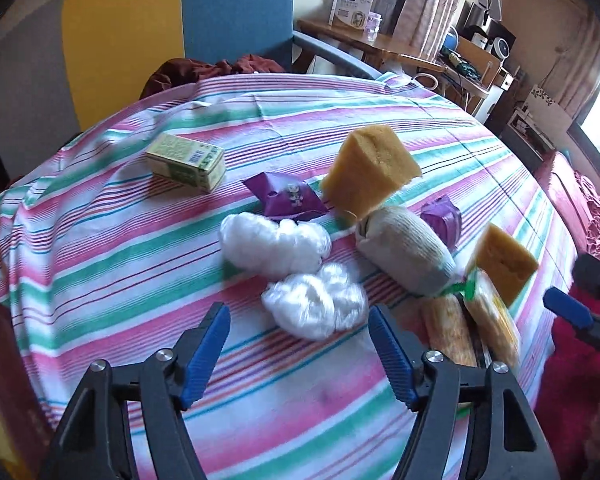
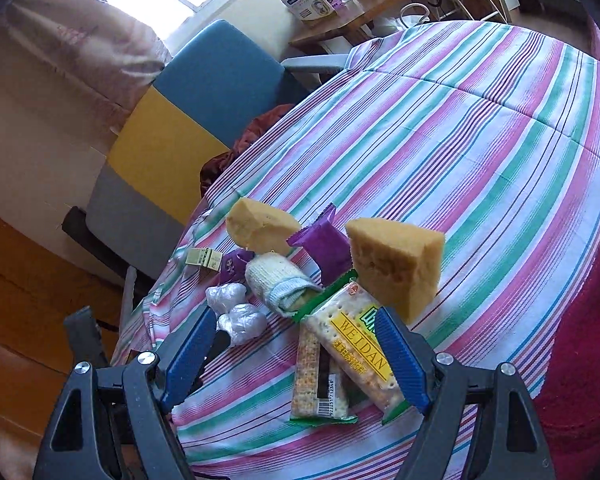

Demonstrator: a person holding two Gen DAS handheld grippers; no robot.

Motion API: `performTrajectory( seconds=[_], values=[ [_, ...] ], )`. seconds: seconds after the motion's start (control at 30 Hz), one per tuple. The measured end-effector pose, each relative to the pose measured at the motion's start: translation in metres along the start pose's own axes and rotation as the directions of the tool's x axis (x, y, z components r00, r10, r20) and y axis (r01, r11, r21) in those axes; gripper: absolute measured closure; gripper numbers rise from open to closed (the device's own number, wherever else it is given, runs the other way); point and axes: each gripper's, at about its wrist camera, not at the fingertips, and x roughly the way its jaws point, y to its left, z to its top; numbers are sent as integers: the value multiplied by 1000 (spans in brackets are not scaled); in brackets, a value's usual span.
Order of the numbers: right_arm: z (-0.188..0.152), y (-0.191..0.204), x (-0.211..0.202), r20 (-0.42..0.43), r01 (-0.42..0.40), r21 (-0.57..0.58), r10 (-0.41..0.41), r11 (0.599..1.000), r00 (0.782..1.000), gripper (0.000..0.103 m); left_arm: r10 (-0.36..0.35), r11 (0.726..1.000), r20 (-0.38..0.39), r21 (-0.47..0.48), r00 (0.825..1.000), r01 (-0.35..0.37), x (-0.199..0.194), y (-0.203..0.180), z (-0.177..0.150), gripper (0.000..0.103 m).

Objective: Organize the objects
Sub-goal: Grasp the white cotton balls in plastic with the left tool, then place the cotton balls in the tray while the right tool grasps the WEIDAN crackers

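On the striped tablecloth (image 1: pixel 100 240) lie two yellow sponges (image 1: pixel 370 172) (image 1: pixel 504 262), a rolled white sock (image 1: pixel 404 248), two purple snack packets (image 1: pixel 288 198) (image 1: pixel 442 220), two crumpled white plastic bags (image 1: pixel 276 246) (image 1: pixel 314 306), a green box (image 1: pixel 186 162) and two cracker packs (image 2: pixel 356 344) (image 2: pixel 318 380). My left gripper (image 1: pixel 300 332) is open just in front of the nearer plastic bag. My right gripper (image 2: pixel 296 344) is open, its jaws either side of the cracker packs; it also shows in the left wrist view (image 1: pixel 568 312).
A blue, yellow and grey chair (image 1: pixel 172 40) stands behind the table with dark red cloth (image 1: pixel 220 70) on it. A wooden side table (image 1: pixel 364 40) with boxes is at the back. Red bedding (image 1: pixel 580 208) lies right of the table.
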Motion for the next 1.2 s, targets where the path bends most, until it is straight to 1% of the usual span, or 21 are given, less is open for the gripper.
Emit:
performTrajectory(
  seconds=[0.13,0.17,0.2,0.3,0.37,0.47,0.6,0.67,0.77,0.9,1.1,1.2],
  values=[
    [0,-1,3,-11,-4,5,4,1000,1000,20,-12,1000,-17,-26,1000,12,21,-2,10,32],
    [0,-1,4,-12,-3,8,3,1000,1000,20,-20,999,-25,-25,999,19,26,-2,11,42],
    [1,-2,4,-12,-2,10,2,1000,1000,20,-33,999,-35,-25,999,32,29,-2,9,48],
    [1,-2,4,-11,6,12,-6,1000,1000,20,-63,998,-20,-29,998,62,21,0,0,52],
    [0,-2,5,-16,18,12,-18,1000,1000,20,-73,997,-19,-30,997,72,11,3,-12,53],
    [0,-3,10,-36,58,19,-57,998,998,20,-77,996,-18,-41,997,76,-1,9,-28,53],
    [1,-8,17,-58,124,33,-122,992,991,20,-74,997,-18,-36,997,73,-21,13,-53,53],
    [1,-10,22,-73,154,33,-152,987,986,20,-84,996,-22,-36,996,84,-30,14,-65,53],
    [1,-10,31,-107,201,18,-198,979,974,20,-102,994,-20,-46,995,101,-46,18,-81,53],
    [2,-12,45,-155,268,-12,-267,963,951,20,-111,993,-2,-28,994,111,-64,17,-96,53],
    [1,-10,54,-198,287,-50,-291,957,936,20,-149,988,35,-27,988,150,-95,20,-110,53],
    [-2,-7,58,-214,307,-91,-320,947,923,20,-160,987,57,-24,985,161,-108,23,-115,53]
  ],
)
